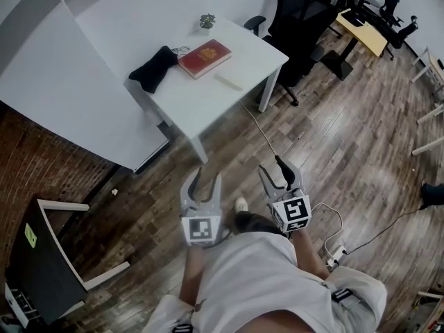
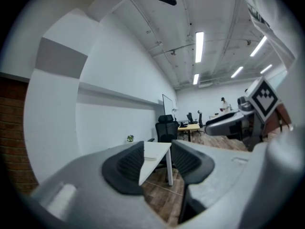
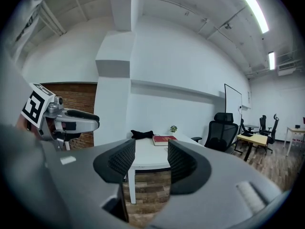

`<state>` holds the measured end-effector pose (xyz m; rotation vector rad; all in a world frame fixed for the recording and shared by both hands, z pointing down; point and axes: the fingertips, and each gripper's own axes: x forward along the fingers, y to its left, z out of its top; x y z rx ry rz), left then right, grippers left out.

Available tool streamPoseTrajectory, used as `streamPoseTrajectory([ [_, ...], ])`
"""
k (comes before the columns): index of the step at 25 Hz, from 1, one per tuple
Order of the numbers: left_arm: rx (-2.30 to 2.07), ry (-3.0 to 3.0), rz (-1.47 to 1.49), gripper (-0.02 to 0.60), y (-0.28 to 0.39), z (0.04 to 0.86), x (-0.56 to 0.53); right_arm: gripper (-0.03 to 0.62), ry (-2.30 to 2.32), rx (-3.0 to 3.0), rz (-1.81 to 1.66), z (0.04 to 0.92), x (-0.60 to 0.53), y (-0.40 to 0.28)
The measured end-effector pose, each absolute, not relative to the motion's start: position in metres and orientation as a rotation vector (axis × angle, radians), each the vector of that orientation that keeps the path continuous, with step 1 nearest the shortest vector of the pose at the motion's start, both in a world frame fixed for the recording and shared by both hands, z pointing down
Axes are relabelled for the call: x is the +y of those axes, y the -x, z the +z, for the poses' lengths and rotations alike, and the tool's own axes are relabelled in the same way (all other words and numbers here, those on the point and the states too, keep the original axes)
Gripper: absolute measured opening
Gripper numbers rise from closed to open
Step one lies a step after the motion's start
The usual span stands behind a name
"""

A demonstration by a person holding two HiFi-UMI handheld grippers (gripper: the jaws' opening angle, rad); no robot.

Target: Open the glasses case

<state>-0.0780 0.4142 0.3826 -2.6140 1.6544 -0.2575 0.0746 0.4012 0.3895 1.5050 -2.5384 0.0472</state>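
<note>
Table [image 1: 201, 97] well ahead of me carries a black bundle [image 1: 154, 68], too crumpled to name, then a red book [image 1: 205, 57], then what I take for the case [image 1: 227, 82], pale and too small to show its lid. Nearer me, left gripper [image 1: 208, 175] and right gripper [image 1: 279, 173] hang over the floor [image 1: 333, 137], jaws apart, nothing between them.
</note>
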Motion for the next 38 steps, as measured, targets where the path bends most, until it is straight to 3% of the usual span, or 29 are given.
streamPoseTrajectory([
  [38, 1.726, 2.537, -0.291, 0.179, 0.042, 0.374, 0.275, 0.205, -1.435, -2.623, 0.082, 0.392, 0.254, -0.108],
])
